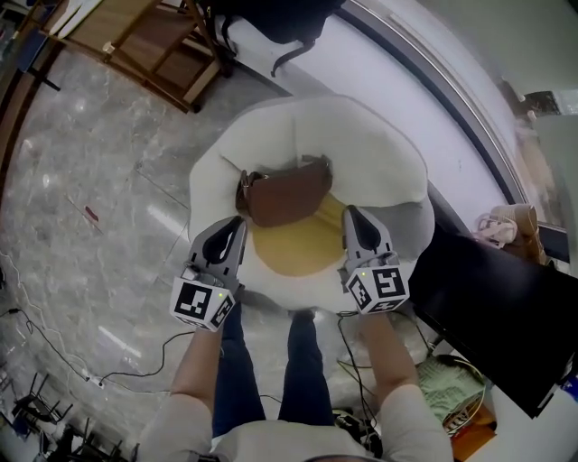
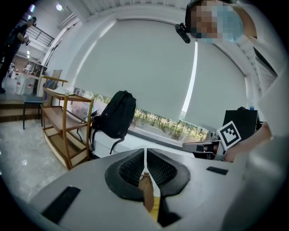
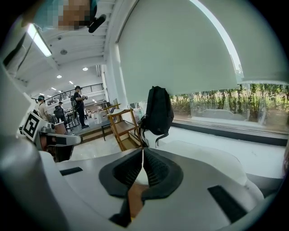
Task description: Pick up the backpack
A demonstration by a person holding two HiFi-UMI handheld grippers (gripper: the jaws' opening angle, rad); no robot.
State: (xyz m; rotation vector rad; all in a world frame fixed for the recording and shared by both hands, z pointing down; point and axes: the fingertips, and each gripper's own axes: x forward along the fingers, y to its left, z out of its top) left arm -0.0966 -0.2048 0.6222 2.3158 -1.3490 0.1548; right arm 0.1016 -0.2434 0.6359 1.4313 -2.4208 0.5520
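Underfoot, grey marble floor [image 1: 90,180] is filling nine o'clock through twelve in the head view. Dead centre, a white beanbag seat [image 1: 388,162] is sitting right in front of your legs. At four o'clock a black slab [image 1: 488,307] is butting up against it. A wooden shelf unit [image 1: 144,36] is standing at eleven o'clock.

At twelve o'clock the black backpack [image 1: 271,18] is resting upright on the white window ledge [image 1: 379,81], just beside the shelf and well apart from both grippers. Both gripper views are looking at it straight ahead [image 2: 117,115] [image 3: 159,110].

On the seat a yellow cushion [image 1: 302,239] is lying flat, and a brown bag [image 1: 289,194] is lying across its far edge, straps trailing toward ten o'clock.

You are holding the left gripper [image 1: 239,219] at the cushion's nine o'clock edge, tips near the bag's left end. The right gripper [image 1: 348,212] is hanging at the three o'clock edge, near the bag's right end. Each one's jaws are pressing together with nothing between them; brown is only showing beyond the closed pads [image 2: 135,167] [image 3: 156,169].
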